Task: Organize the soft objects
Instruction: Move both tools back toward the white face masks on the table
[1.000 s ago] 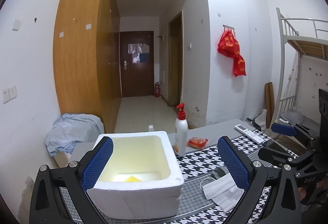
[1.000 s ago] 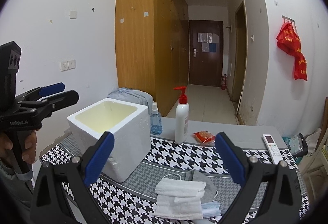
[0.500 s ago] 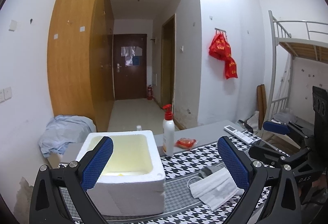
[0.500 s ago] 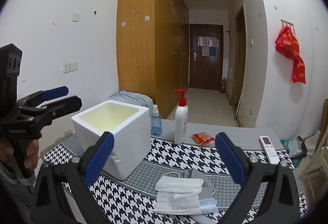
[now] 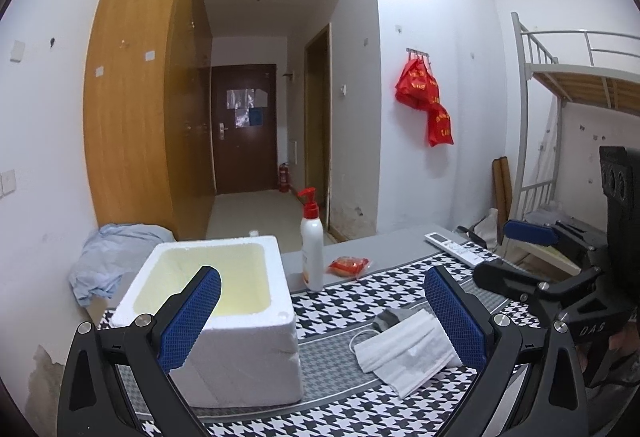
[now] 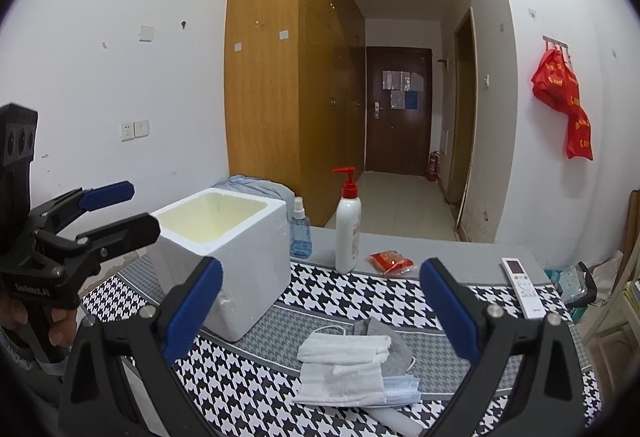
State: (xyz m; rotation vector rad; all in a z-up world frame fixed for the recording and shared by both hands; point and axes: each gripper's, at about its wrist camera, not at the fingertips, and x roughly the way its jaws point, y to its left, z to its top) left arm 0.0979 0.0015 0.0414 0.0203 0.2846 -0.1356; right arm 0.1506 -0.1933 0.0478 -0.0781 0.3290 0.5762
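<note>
one foam box (image 5: 224, 317), one pile of masks (image 6: 348, 365), two tongs spread, left tongs (image 5: 320, 321), right tongs (image 6: 320, 313)

The foam box (image 6: 228, 257) blocks the surface's (image 6: 256, 397) left side, its top open. Behind it stand a spray bottle (image 6: 300, 229) and pump bottle (image 6: 347, 225). Bare houndstooth cloth lies between the box and the mask pile (image 6: 348, 369).

both wrist cams low over table (image 5: 340, 377), facing hallway door (image 6: 398, 109); shared: foam box (image 5: 224, 317), masks (image 6: 344, 369).
</note>
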